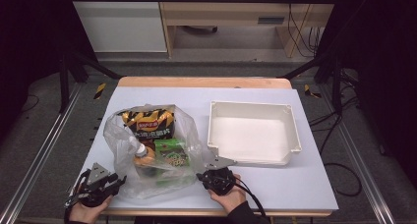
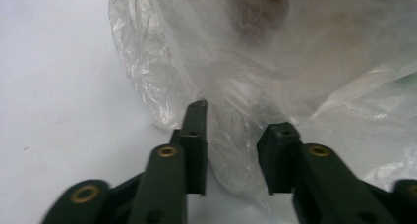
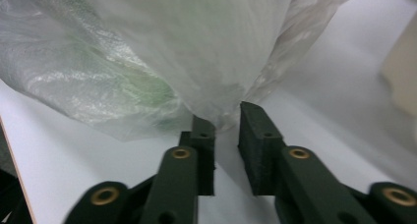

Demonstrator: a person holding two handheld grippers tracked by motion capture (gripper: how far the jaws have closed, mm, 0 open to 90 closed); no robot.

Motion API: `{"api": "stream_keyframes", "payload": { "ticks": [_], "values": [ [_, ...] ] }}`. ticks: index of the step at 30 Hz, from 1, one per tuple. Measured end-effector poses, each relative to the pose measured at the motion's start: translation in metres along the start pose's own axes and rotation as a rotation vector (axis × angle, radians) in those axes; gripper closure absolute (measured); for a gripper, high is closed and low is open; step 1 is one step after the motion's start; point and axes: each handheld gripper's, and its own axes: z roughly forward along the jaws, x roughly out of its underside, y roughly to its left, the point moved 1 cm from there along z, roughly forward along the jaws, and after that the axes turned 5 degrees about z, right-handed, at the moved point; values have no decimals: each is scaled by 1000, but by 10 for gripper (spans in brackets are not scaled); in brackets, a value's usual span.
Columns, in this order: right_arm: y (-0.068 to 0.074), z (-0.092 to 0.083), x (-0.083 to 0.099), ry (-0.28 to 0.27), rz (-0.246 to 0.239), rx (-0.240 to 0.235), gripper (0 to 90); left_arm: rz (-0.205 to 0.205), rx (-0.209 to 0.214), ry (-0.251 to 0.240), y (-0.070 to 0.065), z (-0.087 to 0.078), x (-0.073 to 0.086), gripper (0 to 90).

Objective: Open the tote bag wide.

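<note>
At six o'clock on the table (image 1: 305, 184), both grippers flank the plastic bag (image 1: 147, 184). Left gripper (image 2: 241, 130) stands part open, film loose between its jaws. Right gripper (image 3: 227, 117) gapes narrowly at the bag's edge, gripping nothing.

The clear plastic bag (image 1: 147, 150), bulging with snack packs, blocks the near-left part of the table (image 1: 255, 180), and the white tray (image 1: 253, 131) stands on the right, its near-left corner just beside the bag. Only a narrow gap runs between them. Open table lies along the far edge, at the near right in front of the tray, and left of the bag.
</note>
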Motion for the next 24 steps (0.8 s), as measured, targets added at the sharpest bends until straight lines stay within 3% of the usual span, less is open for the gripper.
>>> {"api": "stream_keyframes", "payload": {
  "ticks": [1,2,3,4,5,6,8,13,14,16,24],
  "values": [
    [-1,-3,-1,-12,-2,0,726,0,0,0,0,0,0,593],
    [-1,-3,-1,-12,-2,0,726,-6,1,-3,0,-1,0,593],
    [-2,-11,-4,-56,4,-13,655,-13,1,-10,1,-2,-1,458],
    [-2,-11,-4,-56,4,-13,655,-17,9,-22,2,-5,-1,458],
    [-3,-22,-7,-107,7,-15,567,-30,7,-48,2,-11,-3,372],
    [-4,-27,-8,-130,14,-23,529,-34,4,-56,3,-15,-4,343],
    [-5,-32,-9,-149,19,-32,502,-39,11,-68,3,-18,-5,336],
    [-5,-57,-15,-242,7,-59,405,-63,16,-153,4,-36,-11,318],
    [-4,-60,-17,-253,5,-60,402,-74,10,-192,4,-44,-15,308],
    [-2,-66,-22,-274,-11,-62,402,-83,-3,-221,6,-52,-19,298],
    [7,-87,-45,-336,-59,-54,435,-106,-20,-278,10,-67,-38,306]
  ]
}}
